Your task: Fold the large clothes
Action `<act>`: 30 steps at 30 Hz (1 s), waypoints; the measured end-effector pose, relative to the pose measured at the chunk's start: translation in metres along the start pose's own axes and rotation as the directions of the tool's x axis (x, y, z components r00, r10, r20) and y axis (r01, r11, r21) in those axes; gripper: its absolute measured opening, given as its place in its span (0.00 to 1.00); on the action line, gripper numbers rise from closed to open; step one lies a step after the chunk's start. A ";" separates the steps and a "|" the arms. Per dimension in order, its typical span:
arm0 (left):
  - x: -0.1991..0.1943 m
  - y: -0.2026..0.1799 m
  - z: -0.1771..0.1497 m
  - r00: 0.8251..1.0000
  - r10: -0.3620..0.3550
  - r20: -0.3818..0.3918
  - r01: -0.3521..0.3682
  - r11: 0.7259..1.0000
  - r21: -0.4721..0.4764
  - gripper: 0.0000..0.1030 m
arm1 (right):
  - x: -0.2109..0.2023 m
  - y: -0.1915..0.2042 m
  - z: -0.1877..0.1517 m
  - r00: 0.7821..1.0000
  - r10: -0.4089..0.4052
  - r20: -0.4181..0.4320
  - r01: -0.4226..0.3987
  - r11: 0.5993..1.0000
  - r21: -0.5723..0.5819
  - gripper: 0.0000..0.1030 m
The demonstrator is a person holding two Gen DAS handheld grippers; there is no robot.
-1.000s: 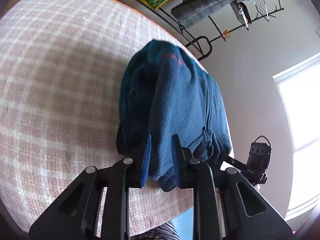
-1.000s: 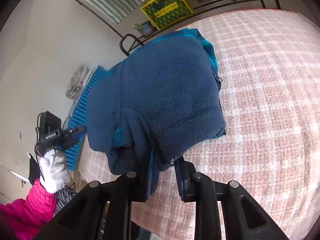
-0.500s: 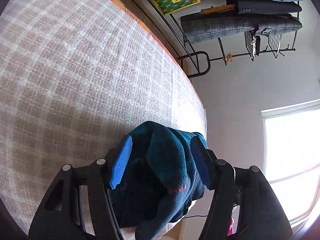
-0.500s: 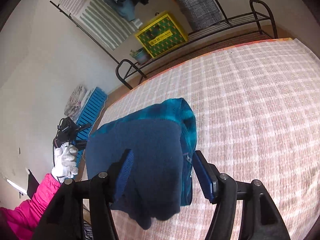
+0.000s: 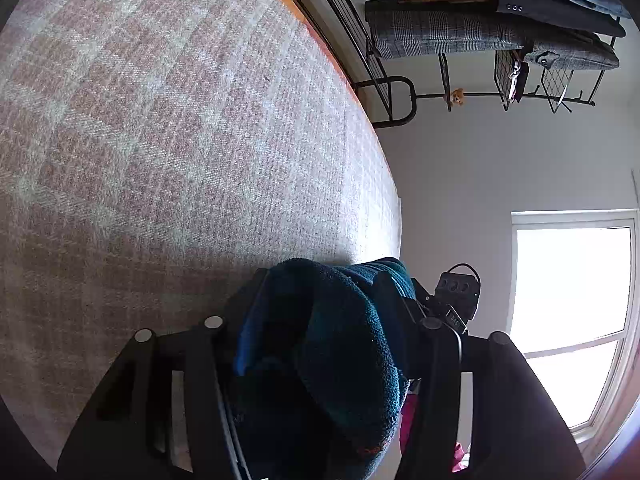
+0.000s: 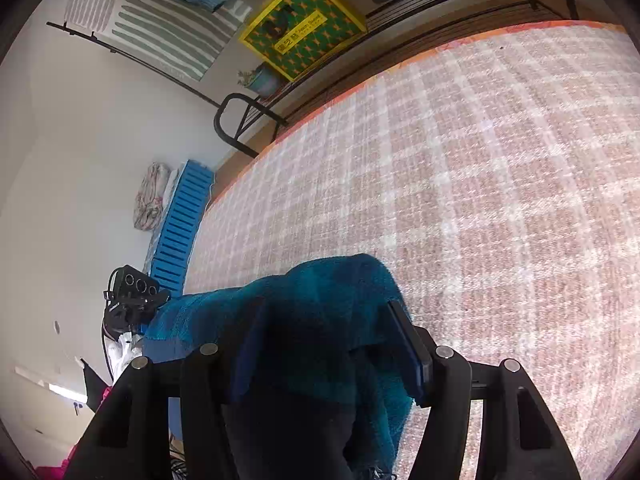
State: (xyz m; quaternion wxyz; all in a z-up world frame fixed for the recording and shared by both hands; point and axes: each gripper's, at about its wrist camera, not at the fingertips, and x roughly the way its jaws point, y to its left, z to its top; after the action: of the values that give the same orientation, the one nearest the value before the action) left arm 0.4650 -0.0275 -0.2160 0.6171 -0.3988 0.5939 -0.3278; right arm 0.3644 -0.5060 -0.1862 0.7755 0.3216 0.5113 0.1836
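Teal/navy fleece jacket [image 5: 340, 344] seen bunched, held at bed [image 5: 160, 140] edge betw. both closing tongs: left tongs [image 5: 320, 300], right tongs [image 6: 324, 328].

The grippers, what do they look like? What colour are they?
Both the left gripper and the right gripper are black, with two straight fingers, blue pads inside and round silver bolts on top. The frames have triangular cut-outs. A black cable loops above the far gripper's camera box.
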 end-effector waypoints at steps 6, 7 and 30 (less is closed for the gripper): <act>-0.004 -0.021 -0.012 0.996 0.043 0.079 -0.048 0.997 0.066 0.09 | -0.001 0.016 -0.005 1.000 -0.004 0.018 0.005 0.999 -0.048 0.20; -0.008 -0.025 -0.018 0.993 0.054 0.110 -0.062 0.995 0.078 0.08 | -0.005 0.021 -0.007 0.999 -0.022 0.034 0.024 0.997 -0.070 0.18; -0.095 0.014 -0.041 0.909 0.047 0.414 -0.025 0.998 -0.057 0.00 | -0.037 0.013 -0.022 0.982 -0.033 0.185 0.037 0.999 -0.015 0.06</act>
State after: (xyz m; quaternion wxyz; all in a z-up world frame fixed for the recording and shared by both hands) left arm 0.4158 0.0580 -0.1831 0.7248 -0.4636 0.4647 -0.2093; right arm 0.3295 -0.5121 -0.1580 0.8256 0.3213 0.4410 0.1439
